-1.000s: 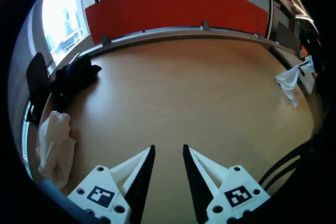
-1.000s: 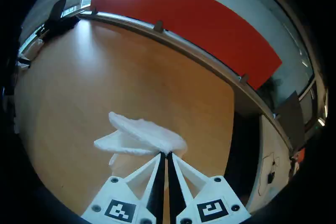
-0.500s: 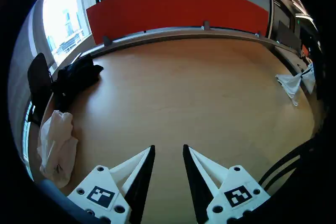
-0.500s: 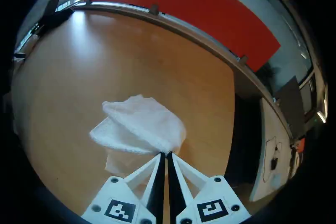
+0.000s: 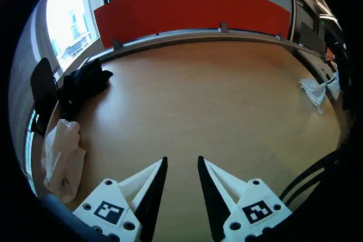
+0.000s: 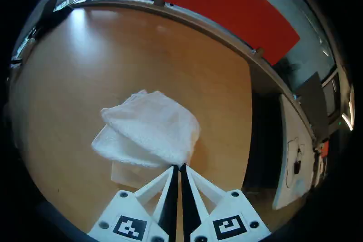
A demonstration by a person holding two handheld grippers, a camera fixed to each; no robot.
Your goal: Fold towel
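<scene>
Towel [image 6: 149, 130], white and soft, sits in loose overlapping layers on the wooden table [image 6: 90, 60], close to that table's right-hand edge, with a lower flap that seems to lie flat on the wood while the upper layers rise toward the pinch. The right gripper [image 6: 179, 166] has its fingers pressed together on one corner of the cloth, with no gap to be seen between them. The left gripper [image 5: 181, 159] stands with its fingers apart and nothing between them, low over bare wood and well apart from the cloth, which appears small at the far right in the left gripper view. Beyond lie a black bag [image 5: 81, 83] and a white plastic bag [image 5: 61, 162] at the table's left side, with a red panel [image 5: 190, 8] along the back. The hold looks thin: a single corner in the pinch could slip out under a quick pull. With only one gripper engaged, the layers may drag and skew, leaving edges that do not meet. The nearness of the table's edge also means a careless sweep could tip the cloth over the side.
</scene>
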